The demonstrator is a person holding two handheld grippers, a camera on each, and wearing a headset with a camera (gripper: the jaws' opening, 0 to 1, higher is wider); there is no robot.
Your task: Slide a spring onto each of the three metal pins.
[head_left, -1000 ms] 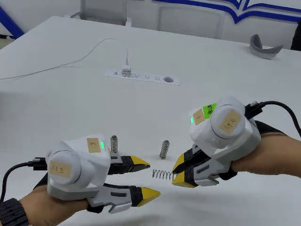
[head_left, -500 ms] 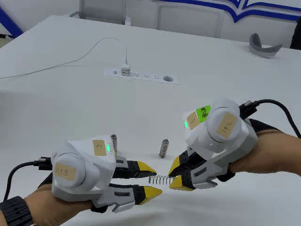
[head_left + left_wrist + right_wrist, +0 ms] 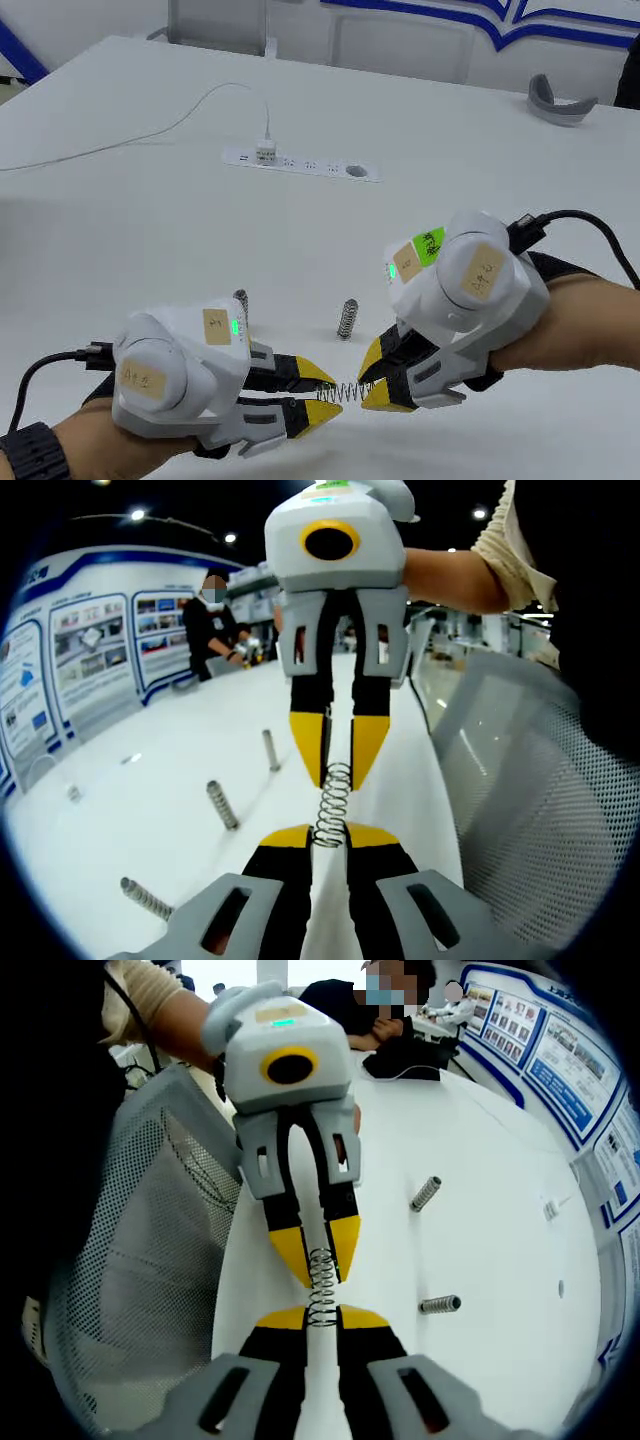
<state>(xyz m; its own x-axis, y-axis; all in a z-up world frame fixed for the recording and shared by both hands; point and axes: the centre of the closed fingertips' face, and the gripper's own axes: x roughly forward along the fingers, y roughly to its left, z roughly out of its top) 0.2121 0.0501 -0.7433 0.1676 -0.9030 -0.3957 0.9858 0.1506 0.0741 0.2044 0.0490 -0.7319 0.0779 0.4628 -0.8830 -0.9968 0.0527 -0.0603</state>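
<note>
Spring (image 3: 345, 392) hanging clear of the counter (image 3: 150, 200), stretched straight between the two tools: pinched at one end in the left tongs (image 3: 318, 392) and at the other in the right tongs (image 3: 374, 378), both pressed onto the coil rather than spread.

Standing upright just beyond the tips, the middle sprung pin (image 3: 348, 317); past the left tongs, the left sprung pin (image 3: 242, 303). Showing in the left gripper view, further along the same row, a seemingly bare pin (image 3: 271, 750), most likely waiting for this last coil.

Looking like a re-grip or hand-over before threading. Doing it well probably means:
- Keeping one pair clamped until the other is holding firmly, never loosening both together.
- Squeezing only enough to hold, avoiding crushing or kinking so light a coil.
- Avoiding pulling the two ends apart or bowing the coil, since a loaded spring is liable to be flicking away on release.
- Taking the final hold on the side of the coil, leaving the lower mouth open and unblocked.
- Turning the coil upright and lining its axis over the bare pin before lowering, steering clear of the two neighbours.
</note>
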